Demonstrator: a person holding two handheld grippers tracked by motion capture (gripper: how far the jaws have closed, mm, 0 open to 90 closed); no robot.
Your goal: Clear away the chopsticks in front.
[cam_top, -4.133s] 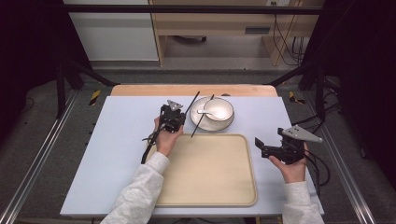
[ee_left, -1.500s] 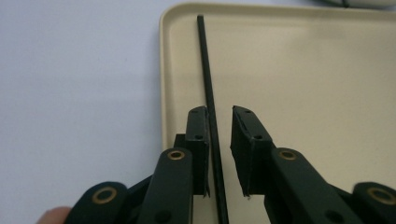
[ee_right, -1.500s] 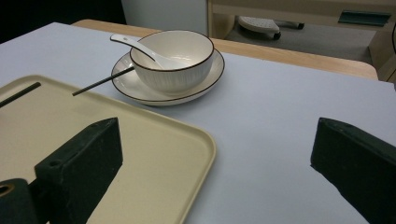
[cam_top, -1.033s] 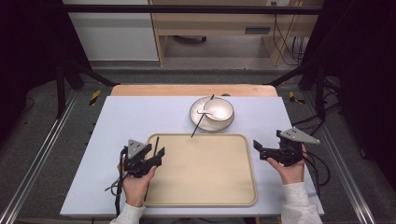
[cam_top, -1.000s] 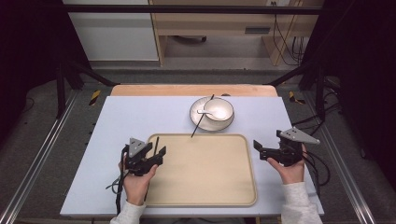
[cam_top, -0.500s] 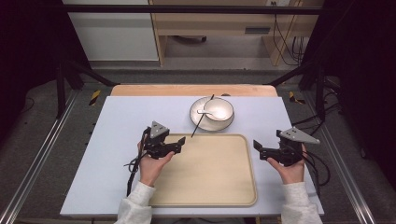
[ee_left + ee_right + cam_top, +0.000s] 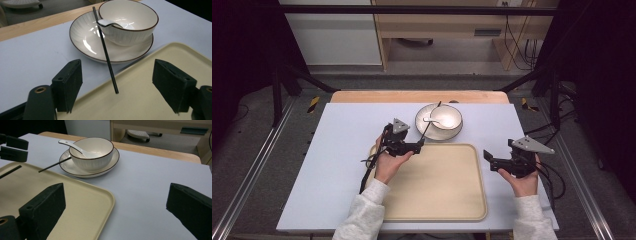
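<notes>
A pale blue-grey table [image 7: 337,165] carries a cream tray [image 7: 447,190] at its near side and, just beyond the tray's far edge, a white plate [image 7: 85,40] with a white bowl [image 7: 130,22] standing on it and a white spoon [image 7: 107,23] resting in the bowl. A black chopstick [image 7: 106,52] leans on the plate's rim, its low end hanging over the tray's far edge. The left gripper [image 7: 117,87] faces that low end, its jaws having just been opening and now wide, the chopstick tip between them and untouched. The right gripper [image 7: 488,156] hovers at the tray's right edge, jaws wide and empty.
</notes>
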